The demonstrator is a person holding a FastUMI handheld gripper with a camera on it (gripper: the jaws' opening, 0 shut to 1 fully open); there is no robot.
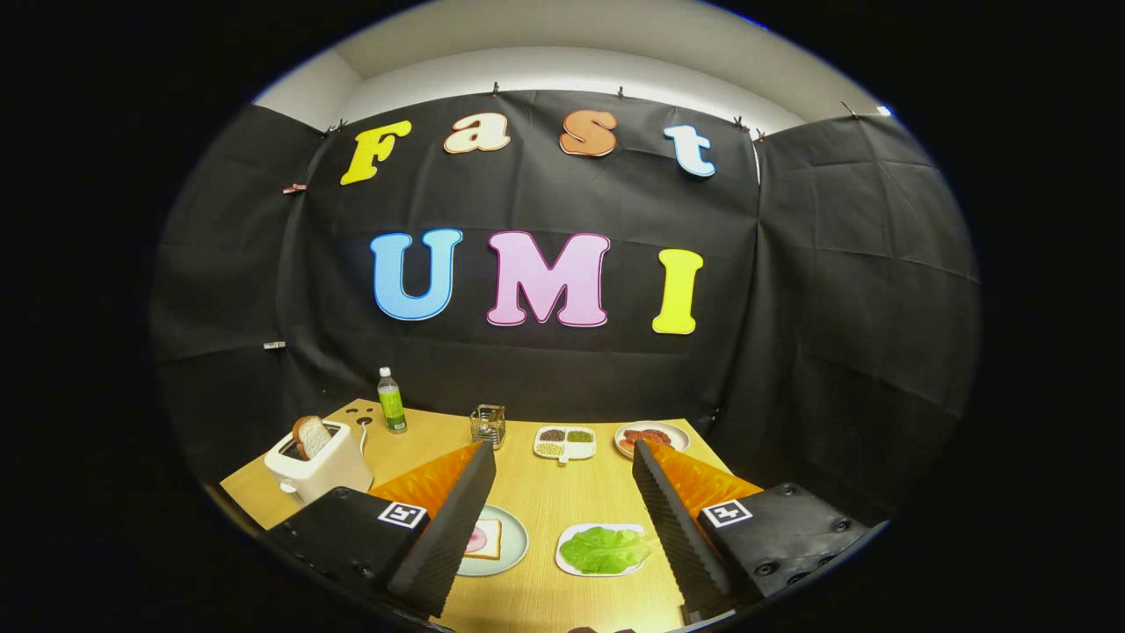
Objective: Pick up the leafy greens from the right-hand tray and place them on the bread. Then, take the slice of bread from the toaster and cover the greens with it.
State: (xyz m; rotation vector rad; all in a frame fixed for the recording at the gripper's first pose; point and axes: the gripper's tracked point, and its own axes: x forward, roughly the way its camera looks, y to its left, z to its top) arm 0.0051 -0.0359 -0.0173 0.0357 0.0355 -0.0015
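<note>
The leafy greens (606,549) lie on a white tray (571,563) on the wooden table, between my fingers and nearer the right one. To their left a pale plate (514,549) holds a slice of bread (484,538) with a pink topping, partly hidden by my left finger. A white toaster (316,466) stands beyond the left finger with a slice of bread (309,436) sticking up from its slot. My gripper (563,454) is open and held above the table, with nothing between its fingers.
At the back of the table stand a green bottle (391,401), a small wire holder (488,425), a divided white dish of grains (565,442) and a plate of red food (651,437). The booth's black cloth wall closes in behind and on both sides.
</note>
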